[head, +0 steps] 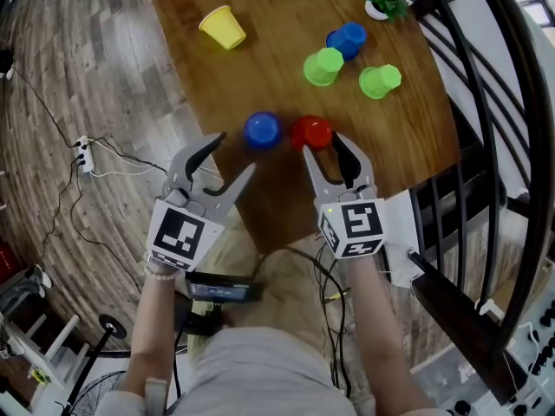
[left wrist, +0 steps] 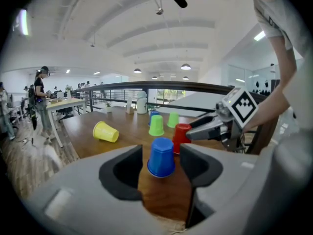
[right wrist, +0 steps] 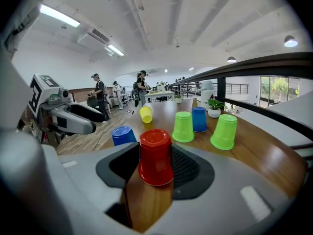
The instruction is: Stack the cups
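Observation:
A blue cup and a red cup stand upside down side by side near the table's front edge. My left gripper is open, and the blue cup stands just ahead of its fingertips, untouched. My right gripper is open around the red cup, which rests on the wood between its fingertips. I see no pad pressing on it. Farther back stand two green cups and a second blue cup. A yellow cup lies on its side at the back left.
A small potted plant stands at the far right of the wooden table. A dark curved railing runs along its right side. Cables and a power strip lie on the floor to the left.

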Demonstrator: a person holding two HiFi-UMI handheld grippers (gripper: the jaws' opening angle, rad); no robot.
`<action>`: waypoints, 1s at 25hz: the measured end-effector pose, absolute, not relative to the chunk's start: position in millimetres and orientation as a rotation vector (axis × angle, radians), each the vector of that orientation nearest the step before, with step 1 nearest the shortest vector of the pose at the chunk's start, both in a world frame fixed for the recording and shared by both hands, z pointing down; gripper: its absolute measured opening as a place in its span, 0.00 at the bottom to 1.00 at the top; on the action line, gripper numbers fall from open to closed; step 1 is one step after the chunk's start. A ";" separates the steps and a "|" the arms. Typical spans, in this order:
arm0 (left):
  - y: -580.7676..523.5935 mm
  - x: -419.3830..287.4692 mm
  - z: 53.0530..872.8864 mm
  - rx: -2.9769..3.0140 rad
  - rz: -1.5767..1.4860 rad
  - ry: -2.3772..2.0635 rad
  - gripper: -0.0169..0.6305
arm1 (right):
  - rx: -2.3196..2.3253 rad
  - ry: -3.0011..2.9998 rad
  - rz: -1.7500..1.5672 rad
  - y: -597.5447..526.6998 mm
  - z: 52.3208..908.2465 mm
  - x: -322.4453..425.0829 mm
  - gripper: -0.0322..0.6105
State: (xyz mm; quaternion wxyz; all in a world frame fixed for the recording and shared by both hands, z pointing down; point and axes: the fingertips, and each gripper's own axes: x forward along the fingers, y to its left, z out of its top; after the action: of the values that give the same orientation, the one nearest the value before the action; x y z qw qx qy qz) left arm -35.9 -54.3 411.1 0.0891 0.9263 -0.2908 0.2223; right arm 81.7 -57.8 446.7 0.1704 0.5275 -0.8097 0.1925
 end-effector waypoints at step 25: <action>-74.0 -37.8 403.1 2.789 0.629 -0.859 0.38 | 1.526 -2.331 0.514 -44.8 415.6 90.1 0.37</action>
State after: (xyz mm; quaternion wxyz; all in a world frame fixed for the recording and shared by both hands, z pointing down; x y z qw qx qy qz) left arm -37.8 -74.0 403.1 0.0781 0.9314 -0.2867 0.2100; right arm 90.1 -44.8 415.6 0.1534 0.5323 -0.8130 0.1793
